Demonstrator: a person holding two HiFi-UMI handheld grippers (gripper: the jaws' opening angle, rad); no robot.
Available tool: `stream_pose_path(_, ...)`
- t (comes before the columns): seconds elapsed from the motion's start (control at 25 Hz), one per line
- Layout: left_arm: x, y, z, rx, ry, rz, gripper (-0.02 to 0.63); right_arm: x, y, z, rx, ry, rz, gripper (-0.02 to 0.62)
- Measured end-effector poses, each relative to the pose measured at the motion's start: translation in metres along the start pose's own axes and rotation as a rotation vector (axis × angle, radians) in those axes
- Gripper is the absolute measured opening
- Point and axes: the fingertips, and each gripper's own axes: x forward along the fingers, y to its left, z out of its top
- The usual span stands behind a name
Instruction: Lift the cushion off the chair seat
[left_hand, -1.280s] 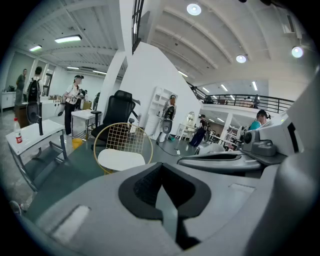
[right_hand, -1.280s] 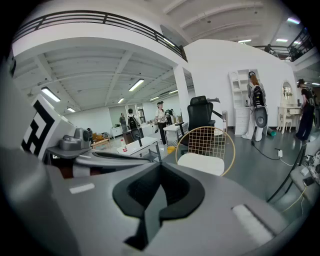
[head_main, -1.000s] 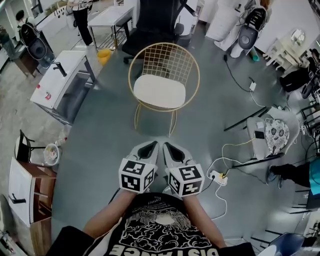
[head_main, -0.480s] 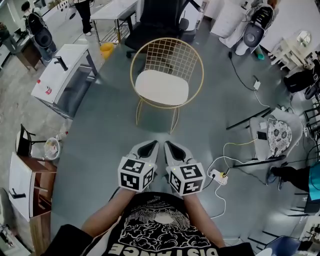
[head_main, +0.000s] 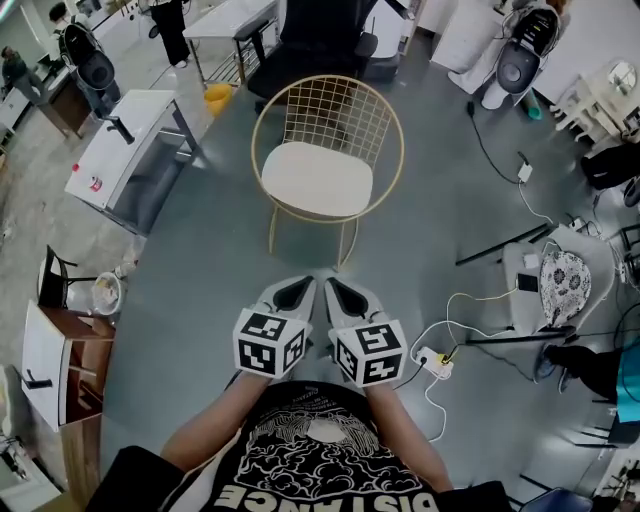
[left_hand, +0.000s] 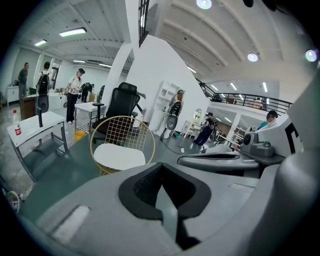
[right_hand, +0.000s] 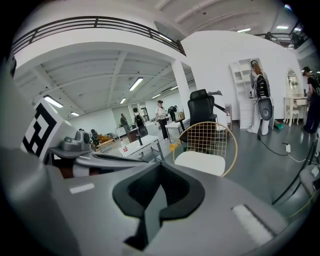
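Resting flat on the seat of the gold wire chair (head_main: 345, 118), the white cushion (head_main: 317, 180) covers the seat almost edge to edge, and the round mesh backrest rises behind it. The chair stands on thin gold legs on the grey floor (head_main: 200, 270).

On the near side of the chair, well apart from it, a person holds both tools side by side and close to the body, aimed toward the seat. The left tool (head_main: 297, 287) has its jaws pressed together and empty. In its own view the dark pads meet along a single seam, with the chair (left_hand: 122, 131) and the cushion (left_hand: 119, 156) beyond them across open floor. The right tool (head_main: 335, 286) is closed tight the same way and holds nothing, and its view also looks over its shut jaws at the cushion (right_hand: 201, 161). The two marker cubes (head_main: 270, 345) sit almost touching each other, just in front of the person's black printed shirt.

Behind the chair stands a black office chair (head_main: 315, 40). Off to the chair's side nearest the left tool is a white worktop (head_main: 120, 150), with a yellow bucket (head_main: 217, 98) on the floor near the worktop's far end. On the chair's near side, toward the right tool, a white power strip (head_main: 432, 358) lies on the floor with its cable trailing away.
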Motion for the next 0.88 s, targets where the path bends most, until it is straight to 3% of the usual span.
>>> stream_pose_path(0.48, 0.068, -0.025, 0.023, 0.011, 0.005, 0.086, -0.011, 0.008, -0.077, 0.019, 0.000, 0.008, 0.083, -0.002)
stream_pose_path(0.88, 0.088, -0.042, 0.027, 0.018, 0.009, 0.132, -0.011, 0.002, -0.105, 0.021, 0.016, 0.005, 0.125, -0.002)
